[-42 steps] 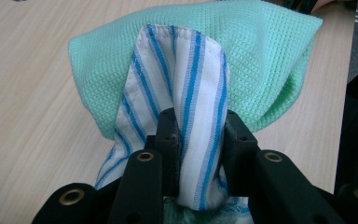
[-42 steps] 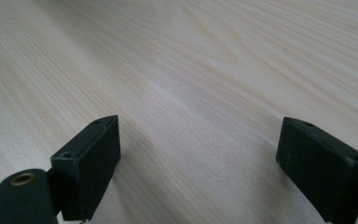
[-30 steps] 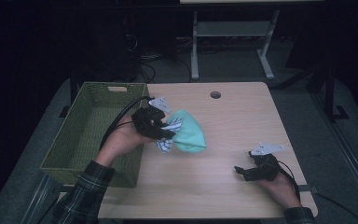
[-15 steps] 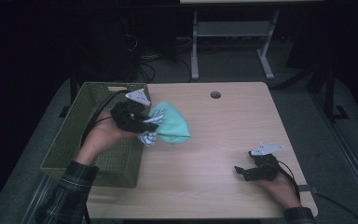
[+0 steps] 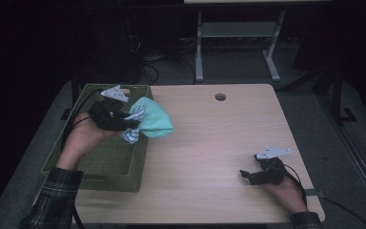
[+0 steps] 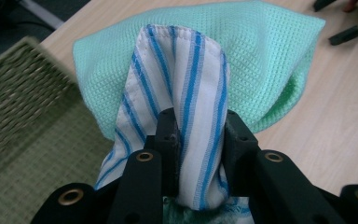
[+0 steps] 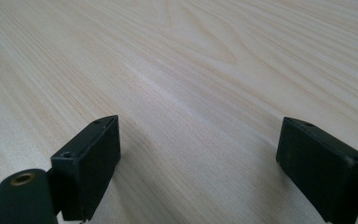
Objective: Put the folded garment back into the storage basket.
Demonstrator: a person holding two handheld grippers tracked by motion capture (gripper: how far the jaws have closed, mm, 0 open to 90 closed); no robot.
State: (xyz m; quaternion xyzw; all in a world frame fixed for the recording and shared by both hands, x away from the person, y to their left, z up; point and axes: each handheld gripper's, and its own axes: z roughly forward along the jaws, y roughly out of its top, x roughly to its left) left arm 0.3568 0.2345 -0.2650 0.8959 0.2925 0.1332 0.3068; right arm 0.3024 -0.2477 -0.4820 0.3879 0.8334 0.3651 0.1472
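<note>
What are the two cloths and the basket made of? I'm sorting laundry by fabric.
Mint cloth: apparently waffle-weave textile, matte, with a fine grid texture. Striped cloth: thin woven fabric, white with blue stripes and a stitched hem. Basket: green wicker-like weave, whether fibre or plastic is unclear.

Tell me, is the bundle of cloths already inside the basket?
Not yet: the cloths hang from the left tongs above the basket rim.

Mint-green waffle-weave cloth point(image 6: 261, 56) and white cloth with blue stripes point(image 6: 191, 107) are hanging bunched together, lifted off the surface, striped one folded in front, both sitting over the green basket's point(image 5: 105, 157) right rim.
</note>
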